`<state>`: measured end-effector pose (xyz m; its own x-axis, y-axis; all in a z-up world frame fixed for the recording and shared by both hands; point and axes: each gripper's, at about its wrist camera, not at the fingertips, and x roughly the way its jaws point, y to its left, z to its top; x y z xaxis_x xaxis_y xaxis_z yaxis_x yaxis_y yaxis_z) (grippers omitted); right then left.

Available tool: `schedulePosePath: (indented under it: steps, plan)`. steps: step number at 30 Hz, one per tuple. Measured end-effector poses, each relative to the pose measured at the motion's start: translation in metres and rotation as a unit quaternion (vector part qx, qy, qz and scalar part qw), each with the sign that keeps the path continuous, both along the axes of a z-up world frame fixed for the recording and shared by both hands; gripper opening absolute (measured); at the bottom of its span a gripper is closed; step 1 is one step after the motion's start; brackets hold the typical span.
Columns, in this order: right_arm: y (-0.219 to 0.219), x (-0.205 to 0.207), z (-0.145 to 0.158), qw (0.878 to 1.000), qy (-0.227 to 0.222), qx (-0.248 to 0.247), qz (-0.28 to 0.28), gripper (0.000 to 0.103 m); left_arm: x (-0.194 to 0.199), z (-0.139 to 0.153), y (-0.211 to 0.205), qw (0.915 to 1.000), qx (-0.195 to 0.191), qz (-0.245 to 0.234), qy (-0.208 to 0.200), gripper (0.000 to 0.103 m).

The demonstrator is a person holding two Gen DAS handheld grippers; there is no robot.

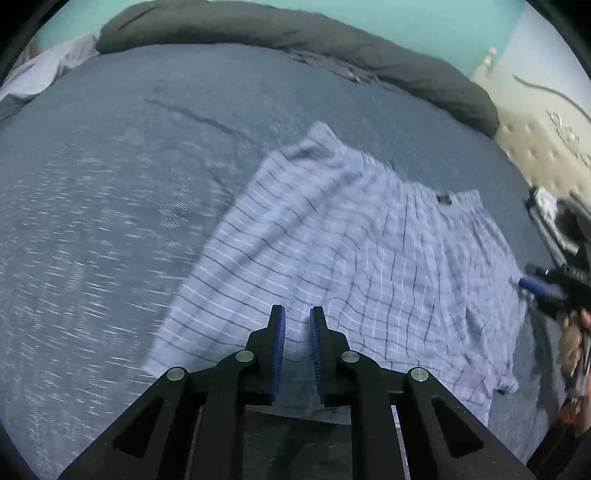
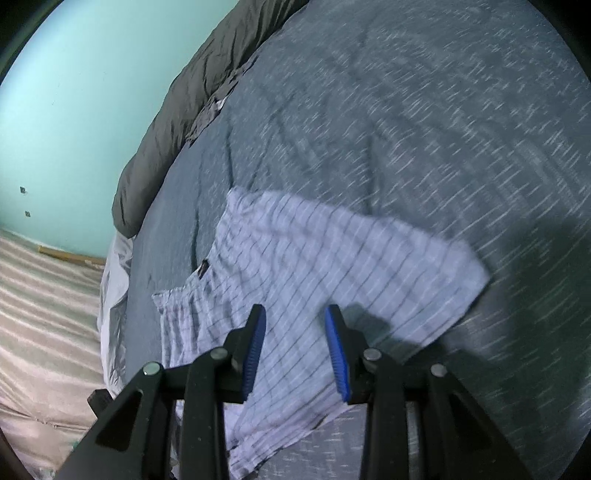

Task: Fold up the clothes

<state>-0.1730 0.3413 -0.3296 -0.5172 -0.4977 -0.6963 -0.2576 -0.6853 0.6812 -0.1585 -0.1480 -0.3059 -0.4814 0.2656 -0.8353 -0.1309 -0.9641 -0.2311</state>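
Note:
Pale checked shorts lie spread flat on the blue-grey bed cover, waistband with a small dark label toward the right. My left gripper hovers over the shorts' near edge, open, with cloth showing through the gap and nothing held. In the right wrist view the same shorts lie below my right gripper, which stands open over them near the waistband. The right gripper also shows at the shorts' right edge in the left wrist view, with a hand behind it.
A rolled dark grey duvet runs along the far side of the bed against a teal wall. A pale sheet hangs at the bed's edge above beige striped flooring. More pale cloth lies at the far left.

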Motion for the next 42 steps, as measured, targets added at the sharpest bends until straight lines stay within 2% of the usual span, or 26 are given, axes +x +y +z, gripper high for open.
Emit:
schedulePosePath:
  steps: [3, 6, 9, 12, 16, 19, 21, 23, 25, 27, 31, 36, 40, 42]
  plan:
    - [0.012, 0.0, 0.0, 1.0, -0.002, 0.005, -0.012, 0.033, -0.002, -0.011, 0.001, 0.9998, -0.005, 0.004, -0.017, 0.015]
    - [0.028, 0.003, -0.006, 0.999, -0.027, 0.026, -0.029, 0.033, -0.002, -0.016, -0.002, 0.9997, 0.0, 0.008, -0.024, 0.015]
    - [0.048, 0.012, -0.005, 0.997, -0.028, 0.037, -0.062, 0.033, 0.001, -0.016, -0.001, 0.9997, -0.002, 0.009, -0.024, 0.015]
    - [0.059, 0.019, 0.002, 0.996, -0.009, 0.03, -0.088, 0.033, 0.003, -0.016, 0.0, 0.9997, -0.005, 0.009, -0.024, 0.015]
    - [0.042, 0.014, 0.008, 0.998, 0.019, 0.007, -0.052, 0.033, 0.007, -0.016, 0.002, 0.9996, -0.009, 0.01, -0.024, 0.015]
    - [0.018, 0.007, 0.002, 1.0, 0.013, 0.001, -0.002, 0.033, 0.01, -0.015, 0.003, 0.9996, -0.013, 0.01, -0.022, 0.015]
    - [0.015, 0.005, -0.003, 1.0, -0.001, 0.013, 0.003, 0.033, 0.014, -0.009, 0.003, 0.9997, -0.018, 0.014, -0.012, 0.016]
    - [0.019, 0.007, -0.012, 0.999, -0.023, 0.02, -0.009, 0.033, 0.018, -0.002, 0.005, 0.9997, -0.02, 0.013, 0.001, 0.016]
    - [0.029, 0.011, -0.014, 0.998, -0.031, 0.032, -0.038, 0.033, 0.02, 0.001, 0.008, 0.9998, -0.016, 0.005, 0.005, 0.023]
    - [0.035, 0.015, -0.01, 0.998, -0.023, 0.033, -0.055, 0.033, 0.021, -0.005, 0.011, 0.9998, -0.017, -0.004, -0.007, 0.024]
    - [0.027, 0.014, -0.005, 0.998, -0.015, 0.039, -0.047, 0.033, 0.023, -0.013, 0.014, 0.9993, -0.031, -0.013, -0.018, 0.024]
    - [0.027, 0.012, -0.006, 0.998, -0.013, 0.034, -0.05, 0.033, 0.026, 0.006, 0.014, 0.9995, -0.024, 0.001, 0.02, 0.024]
    - [0.027, 0.011, -0.007, 0.998, -0.013, 0.029, -0.05, 0.033, 0.019, -0.004, 0.018, 0.9999, -0.011, -0.003, 0.002, 0.024]
    - [0.029, 0.01, -0.008, 0.998, -0.015, 0.024, -0.052, 0.033, 0.017, -0.011, 0.02, 0.9996, -0.028, -0.001, -0.008, 0.024]
